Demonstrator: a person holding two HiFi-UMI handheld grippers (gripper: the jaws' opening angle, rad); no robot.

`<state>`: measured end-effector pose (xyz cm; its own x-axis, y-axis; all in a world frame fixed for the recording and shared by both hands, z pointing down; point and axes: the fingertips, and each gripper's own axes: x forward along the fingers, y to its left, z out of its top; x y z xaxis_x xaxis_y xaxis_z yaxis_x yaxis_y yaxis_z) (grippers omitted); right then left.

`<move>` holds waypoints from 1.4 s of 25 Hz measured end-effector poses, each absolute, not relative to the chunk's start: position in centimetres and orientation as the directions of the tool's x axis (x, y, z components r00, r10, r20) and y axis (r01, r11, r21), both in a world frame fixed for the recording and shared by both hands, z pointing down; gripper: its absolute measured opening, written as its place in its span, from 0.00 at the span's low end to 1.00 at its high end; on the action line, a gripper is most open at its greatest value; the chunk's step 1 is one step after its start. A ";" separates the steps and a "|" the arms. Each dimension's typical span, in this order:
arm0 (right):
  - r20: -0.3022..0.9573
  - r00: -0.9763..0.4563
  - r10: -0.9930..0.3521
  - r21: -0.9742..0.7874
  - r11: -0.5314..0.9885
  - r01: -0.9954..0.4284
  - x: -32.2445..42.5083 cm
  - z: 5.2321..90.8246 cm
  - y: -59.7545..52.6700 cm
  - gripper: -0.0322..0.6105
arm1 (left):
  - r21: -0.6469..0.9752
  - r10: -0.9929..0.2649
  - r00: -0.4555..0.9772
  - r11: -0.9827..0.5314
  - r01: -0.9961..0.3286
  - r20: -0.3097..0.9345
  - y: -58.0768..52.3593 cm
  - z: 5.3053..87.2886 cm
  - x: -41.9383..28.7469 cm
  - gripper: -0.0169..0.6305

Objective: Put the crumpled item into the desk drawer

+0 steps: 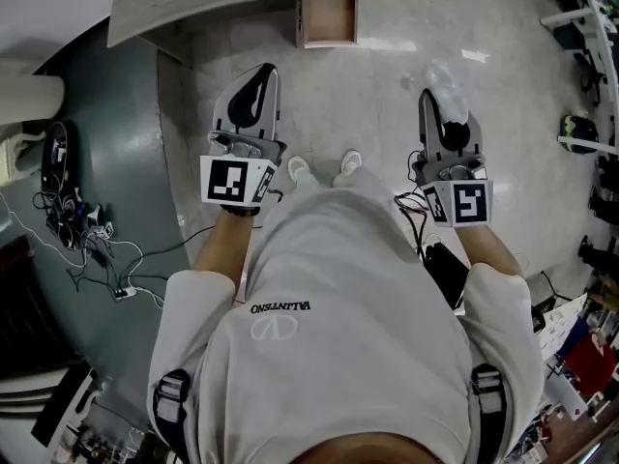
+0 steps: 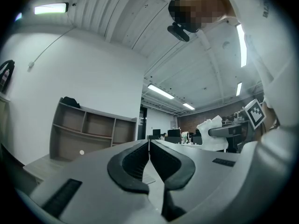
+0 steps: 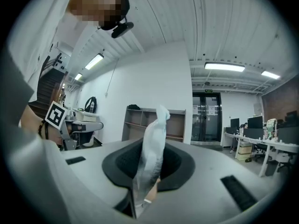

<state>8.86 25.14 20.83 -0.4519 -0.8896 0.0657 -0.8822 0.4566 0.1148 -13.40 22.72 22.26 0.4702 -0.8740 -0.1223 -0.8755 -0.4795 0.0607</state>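
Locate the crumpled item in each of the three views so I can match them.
Head view: crumpled item upper right, at the tip of the right gripper.
Left gripper view: right of centre, white, held up by the right gripper.
Right gripper view: centre, pinched between the jaws.
Shared landmark: open shelf unit against the white wall, in both gripper views; not in the head view.

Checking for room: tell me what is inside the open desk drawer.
In the head view the drawer shows only its bare wooden bottom. Its rear is covered by the desk top, so that part cannot be checked.
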 end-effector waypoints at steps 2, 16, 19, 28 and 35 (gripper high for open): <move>0.070 -0.455 -0.888 0.112 0.460 -0.881 8.1 20.9 25.1 0.14 | 0.063 -0.870 0.478 -0.487 -0.871 -0.121 22.7 22.4 -13.6 0.04; 0.072 -0.501 -0.862 0.094 0.506 -0.858 9.4 22.3 21.1 0.14 | 0.058 -0.873 0.479 -0.485 -0.873 -0.090 19.5 23.6 -10.7 0.04; 0.066 -0.518 -0.853 0.086 0.522 -0.849 9.6 22.3 19.2 0.14 | 0.053 -0.878 0.470 -0.476 -0.878 -0.092 17.7 23.5 -10.2 0.04; 0.080 -0.571 -0.817 0.056 0.576 -0.816 11.7 23.1 12.7 0.14 | 0.040 -0.892 0.444 -0.448 -0.893 -0.078 11.6 23.5 -7.0 0.04; 0.079 -0.629 -0.773 0.040 0.633 -0.773 13.1 24.1 8.4 0.14 | 0.019 -0.909 0.412 -0.413 -0.910 -0.064 7.8 23.9 -4.9 0.04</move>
